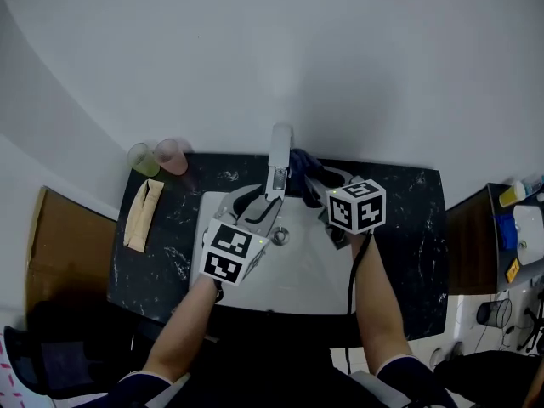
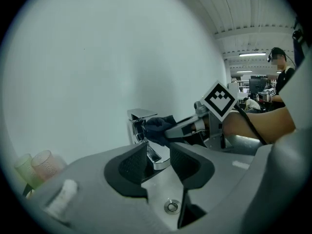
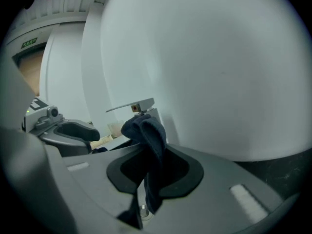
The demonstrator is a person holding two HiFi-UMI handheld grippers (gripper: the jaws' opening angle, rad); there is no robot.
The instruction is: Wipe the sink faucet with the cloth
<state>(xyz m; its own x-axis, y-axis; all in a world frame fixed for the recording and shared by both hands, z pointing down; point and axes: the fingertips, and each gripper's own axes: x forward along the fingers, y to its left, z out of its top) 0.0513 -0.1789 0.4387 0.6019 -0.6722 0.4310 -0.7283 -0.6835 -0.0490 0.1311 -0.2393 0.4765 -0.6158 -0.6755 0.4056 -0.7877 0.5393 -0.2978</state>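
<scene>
Over the sink [image 1: 299, 272], your right gripper [image 3: 147, 173] clamped on the dark cloth [image 3: 146, 130], cloth bunched up against the faucet [image 1: 280, 153], your left gripper [image 2: 159, 163] jaws apart, spout showing between them

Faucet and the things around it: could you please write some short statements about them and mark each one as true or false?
1. The right gripper is shut on a dark blue cloth. True.
2. The cloth lies flat in the basin. False: it is held up at the side of the faucet, above the basin.
3. A green cup and a pink cup stand side by side on the counter. True.
4. The counter is plain white. False: it is black with pale veins.
5. In the left gripper view, the faucet's spout shows between the jaws of the left gripper. True.
</scene>
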